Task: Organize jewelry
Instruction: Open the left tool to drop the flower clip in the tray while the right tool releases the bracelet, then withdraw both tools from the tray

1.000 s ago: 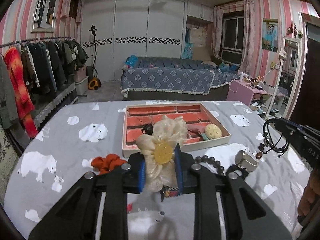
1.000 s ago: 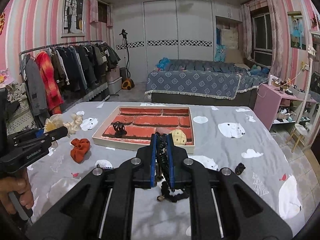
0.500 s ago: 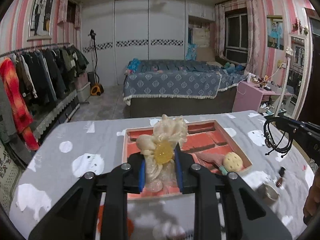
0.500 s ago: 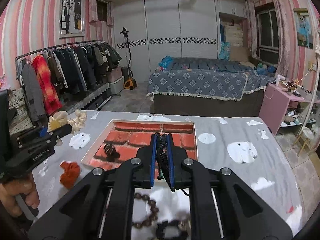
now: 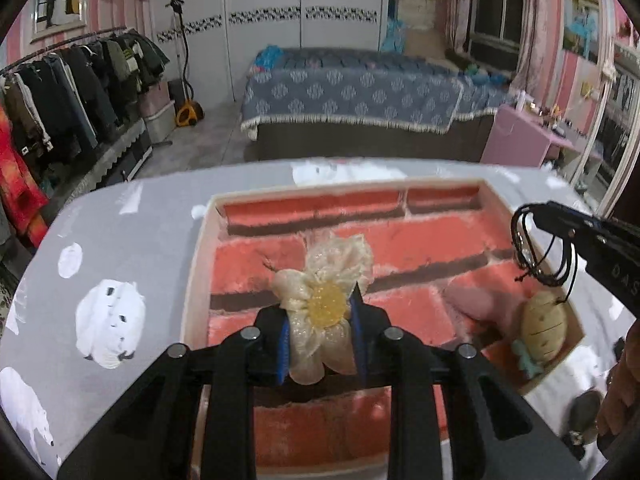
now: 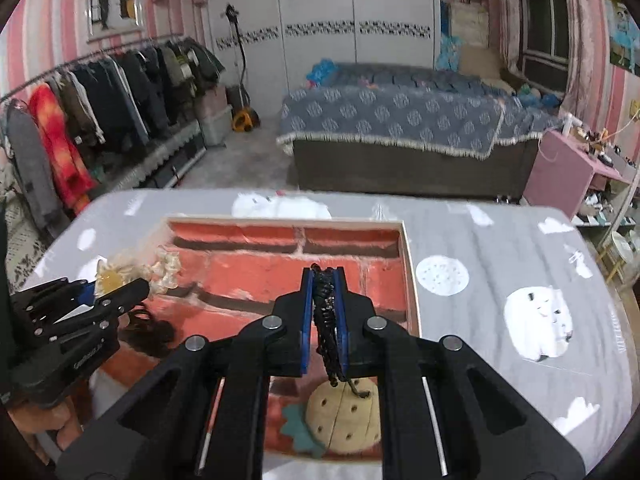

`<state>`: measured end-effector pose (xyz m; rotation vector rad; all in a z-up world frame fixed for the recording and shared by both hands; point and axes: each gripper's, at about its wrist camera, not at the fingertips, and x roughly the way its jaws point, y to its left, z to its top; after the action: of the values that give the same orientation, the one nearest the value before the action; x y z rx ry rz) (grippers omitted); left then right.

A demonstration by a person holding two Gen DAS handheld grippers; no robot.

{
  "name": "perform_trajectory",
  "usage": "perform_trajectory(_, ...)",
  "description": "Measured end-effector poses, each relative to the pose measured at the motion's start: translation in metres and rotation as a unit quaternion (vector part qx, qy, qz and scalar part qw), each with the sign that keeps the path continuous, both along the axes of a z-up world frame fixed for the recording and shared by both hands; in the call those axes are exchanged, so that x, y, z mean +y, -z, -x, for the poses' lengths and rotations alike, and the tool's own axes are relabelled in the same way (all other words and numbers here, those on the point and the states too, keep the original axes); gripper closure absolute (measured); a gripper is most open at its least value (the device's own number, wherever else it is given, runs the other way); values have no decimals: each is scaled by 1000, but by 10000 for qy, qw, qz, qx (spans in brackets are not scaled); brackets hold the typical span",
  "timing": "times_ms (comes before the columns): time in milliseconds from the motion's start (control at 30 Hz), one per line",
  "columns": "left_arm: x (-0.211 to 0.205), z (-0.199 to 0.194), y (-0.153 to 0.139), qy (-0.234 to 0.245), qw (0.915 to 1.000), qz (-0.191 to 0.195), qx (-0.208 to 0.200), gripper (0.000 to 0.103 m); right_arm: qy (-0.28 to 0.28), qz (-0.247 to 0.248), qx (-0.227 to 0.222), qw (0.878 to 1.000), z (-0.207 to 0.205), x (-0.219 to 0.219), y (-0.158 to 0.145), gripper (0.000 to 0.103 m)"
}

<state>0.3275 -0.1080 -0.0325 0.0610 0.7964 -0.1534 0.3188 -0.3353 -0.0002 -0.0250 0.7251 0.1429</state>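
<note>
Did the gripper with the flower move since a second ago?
Yes. The left gripper, shut on the flower, went forward: it was short of the tray over the tablecloth, and now hangs over the tray's red bottom.

We see our left gripper [image 5: 320, 320], a black two-finger tool with blue pads, pitched downward with its jaws closed on a cream fabric flower with a yellow beaded centre [image 5: 326, 300]; our right gripper [image 6: 324, 312], of the same black build, also tilts downward, its jaws pressed tight on a black braided cord bracelet [image 6: 328, 320] whose loops hang below; a bare hand [image 6: 52, 424] grips the left tool's handle at the frame's lower edge.
</note>
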Motion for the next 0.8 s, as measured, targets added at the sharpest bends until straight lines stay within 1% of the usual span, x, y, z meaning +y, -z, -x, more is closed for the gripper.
perform_trajectory(133, -1, -7, 17, -17, 9999, -55, 123, 75, 8, 119, 135, 9998, -9, 3, 17, 92)
perform_trajectory(167, -2, -9, 20, -17, 9998, -66, 168, 71, 15, 124, 188, 9997, -11, 3, 22, 92)
perform_trajectory(200, -3, -9, 22, -30, 9998, -158, 127, 67, 33, 94, 296, 9995, -13, 3, 28, 91)
perform_trajectory(233, -3, -10, 23, -43, 9997, -200, 119, 66, 55, 78, 330, 9994, -14, 4, 31, 90)
perform_trajectory(267, -2, -11, 23, -53, 9997, -200, 125, 62, 110, 96, 350, 9993, -15, 3, 33, 85)
perform_trajectory(300, 1, -13, 25, -72, 9996, -208, 151, 56, 155, 98, 337, 9993, -15, 2, 34, 72)
perform_trajectory(333, 1, -14, 25, -74, 9996, -205, 160, 54, 185, 89, 319, 9993, -15, -1, 34, 62)
perform_trajectory(367, 2, -14, 27, -64, 9996, -213, 195, 51, 199, 77, 322, 9993, -16, -1, 34, 60)
perform_trajectory(433, 4, -13, 27, -60, 9996, -192, 212, 49, 201, 50, 303, 9993, -13, -3, 32, 57)
perform_trajectory(533, 9, -4, 15, -52, 9999, -60, 138, 41, 221, -48, 125, 9997, -3, -10, 16, 51)
perform_trajectory(633, 10, 14, -8, 49, 9999, -50, -100, 34, 221, -135, -151, 9996, 17, -17, -8, 47)
perform_trajectory(700, 17, 32, -27, 64, 9995, -29, -323, 30, 249, -150, -365, 9989, 38, -25, -24, 46)
perform_trajectory(800, 32, 63, -49, 81, 9984, 143, -538, 29, 241, -273, -647, 9972, 75, -37, -42, 45)
